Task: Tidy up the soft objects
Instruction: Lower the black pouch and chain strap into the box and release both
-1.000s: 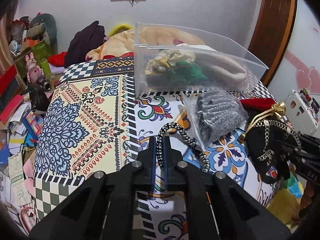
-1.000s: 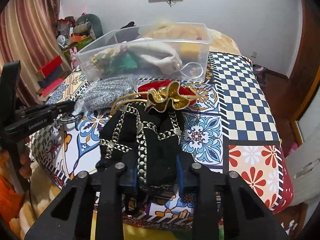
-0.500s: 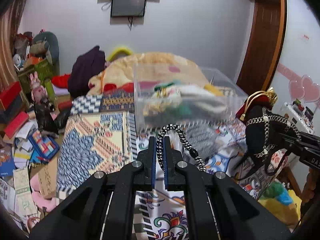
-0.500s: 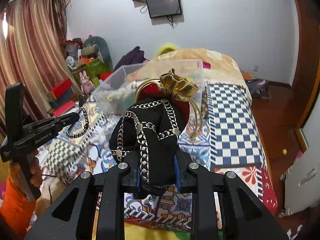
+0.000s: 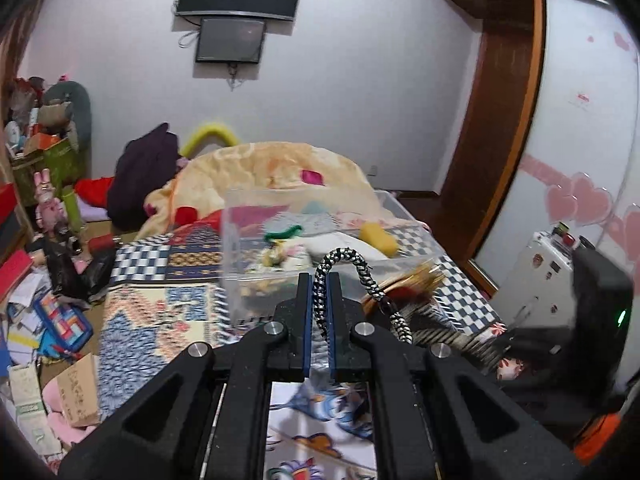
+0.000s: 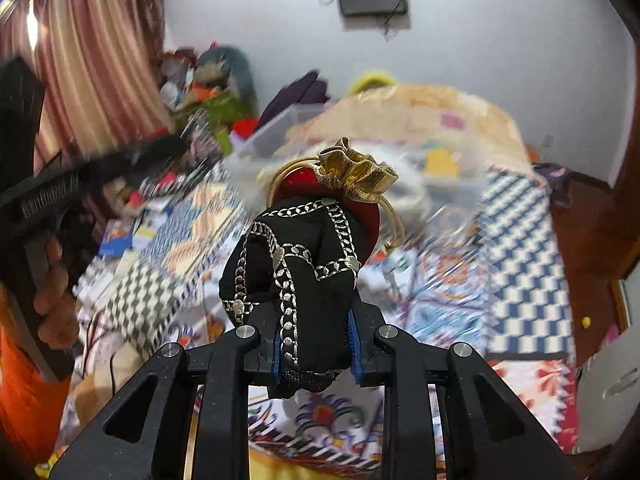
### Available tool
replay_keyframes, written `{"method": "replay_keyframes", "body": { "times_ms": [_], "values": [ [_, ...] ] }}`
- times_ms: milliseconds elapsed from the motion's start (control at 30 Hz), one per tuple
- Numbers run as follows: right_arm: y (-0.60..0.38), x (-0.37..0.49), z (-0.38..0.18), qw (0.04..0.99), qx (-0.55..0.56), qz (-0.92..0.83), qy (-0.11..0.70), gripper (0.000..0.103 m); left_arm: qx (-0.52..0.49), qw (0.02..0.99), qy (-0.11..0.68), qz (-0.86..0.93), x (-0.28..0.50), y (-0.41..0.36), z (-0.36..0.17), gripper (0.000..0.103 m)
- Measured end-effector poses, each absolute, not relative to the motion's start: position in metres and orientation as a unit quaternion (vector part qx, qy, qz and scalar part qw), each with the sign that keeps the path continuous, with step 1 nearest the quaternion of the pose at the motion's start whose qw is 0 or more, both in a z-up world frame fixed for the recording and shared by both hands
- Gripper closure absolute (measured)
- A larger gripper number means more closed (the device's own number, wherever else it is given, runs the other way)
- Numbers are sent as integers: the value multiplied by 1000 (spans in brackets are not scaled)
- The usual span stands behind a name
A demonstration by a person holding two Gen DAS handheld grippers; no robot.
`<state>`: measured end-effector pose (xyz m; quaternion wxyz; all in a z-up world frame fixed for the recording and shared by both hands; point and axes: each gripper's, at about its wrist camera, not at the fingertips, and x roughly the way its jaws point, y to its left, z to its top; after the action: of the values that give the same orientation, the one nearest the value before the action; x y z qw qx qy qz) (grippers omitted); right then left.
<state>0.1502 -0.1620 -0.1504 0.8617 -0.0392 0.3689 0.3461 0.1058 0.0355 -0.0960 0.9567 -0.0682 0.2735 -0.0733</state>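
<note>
My left gripper [image 5: 319, 300] is shut on a black-and-white braided cord [image 5: 356, 272] that loops up and hangs to the right of the fingers. My right gripper [image 6: 314, 332] is shut on a black pouch with silver chain trim [image 6: 296, 264], with a red and gold drawstring bag [image 6: 352, 176] riding on top of it. Both are held above the patterned bed cover [image 5: 160, 320]. A clear plastic bin [image 5: 288, 256] holding soft items stands on the bed ahead of the left gripper; in the right wrist view it [image 6: 280, 128] is blurred.
A rumpled yellow blanket [image 5: 264, 172] lies behind the bin. Clutter of toys and boxes [image 5: 44, 216] fills the floor at left. A wooden door frame [image 5: 500, 128] and a white appliance [image 5: 548, 264] stand at right. The other gripper's handle [image 5: 592, 320] shows at far right.
Both grippers have risen well above the bed with their loads and moved toward the bin. The views tilted up, showing more wall and the screen.
</note>
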Motion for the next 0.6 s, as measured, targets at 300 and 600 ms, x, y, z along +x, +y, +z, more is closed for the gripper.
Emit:
{"method": "replay_keyframes", "body": {
  "times_ms": [300, 600],
  "values": [
    [-162, 139, -147, 856, -41, 365, 364, 81, -51, 940, 332, -61, 145, 21, -140, 98],
    [-188, 140, -128, 877, -30, 343, 334, 81, -61, 939, 337, -43, 152, 38, -144, 98]
  ]
}}
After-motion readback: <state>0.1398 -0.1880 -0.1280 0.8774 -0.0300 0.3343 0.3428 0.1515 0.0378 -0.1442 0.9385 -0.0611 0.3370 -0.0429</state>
